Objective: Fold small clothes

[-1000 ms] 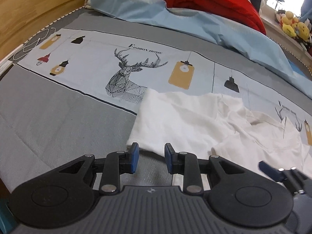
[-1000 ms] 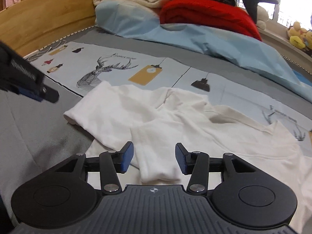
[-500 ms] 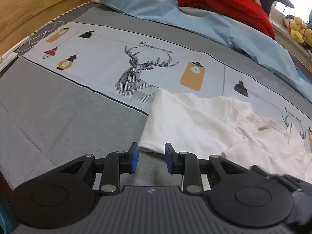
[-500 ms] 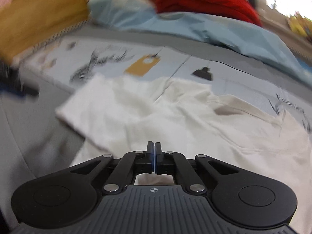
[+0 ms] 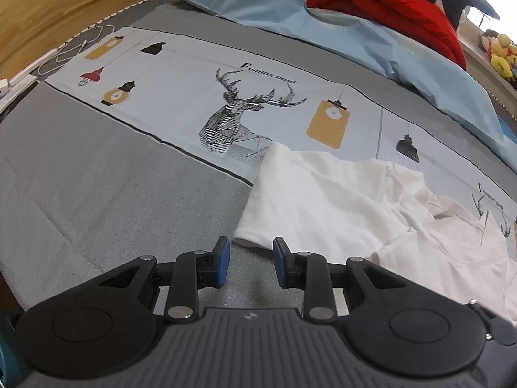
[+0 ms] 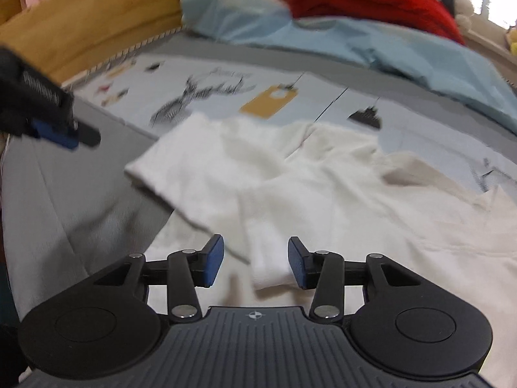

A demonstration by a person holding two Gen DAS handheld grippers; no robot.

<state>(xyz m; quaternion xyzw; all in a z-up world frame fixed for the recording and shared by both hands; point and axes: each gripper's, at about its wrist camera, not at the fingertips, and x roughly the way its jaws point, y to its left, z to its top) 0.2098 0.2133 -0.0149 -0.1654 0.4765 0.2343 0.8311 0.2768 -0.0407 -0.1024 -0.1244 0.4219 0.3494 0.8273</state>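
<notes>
Your right gripper (image 6: 255,260) is opening again after snapping fully shut half a second ago. A second ago its jaws were standing apart over the same folded sleeve (image 6: 271,258); now they are parting once more, with that sleeve's end lying between them and close against the right-hand pad. You are not gripping it: the cloth is lying flat on the shirt beneath, and the pads are not pressing on it. The right view is blurring too, so that hand is in motion.

Your left gripper (image 5: 248,263) is keeping the same modest gap it had a second ago, roughly a third open, with nothing between the fingers. It is hovering over the grey part of the bedspread (image 5: 97,194), just short of the near corner of the white shirt (image 5: 323,207). The view has drifted a little, so the shirt is now sitting further to the right in it.

The shirt itself is lying crumpled on the bed, partly on the grey area and partly on the deer-print panel (image 5: 245,123), with one flap doubled over the body. Its outline is looking unchanged across the second.

So the quick shut-and-open is reading as a missed or abandoned pinch on the sleeve, in my judgement. The fold is not yet under way; you are probably lining up both hands for a fresh grasp.
</notes>
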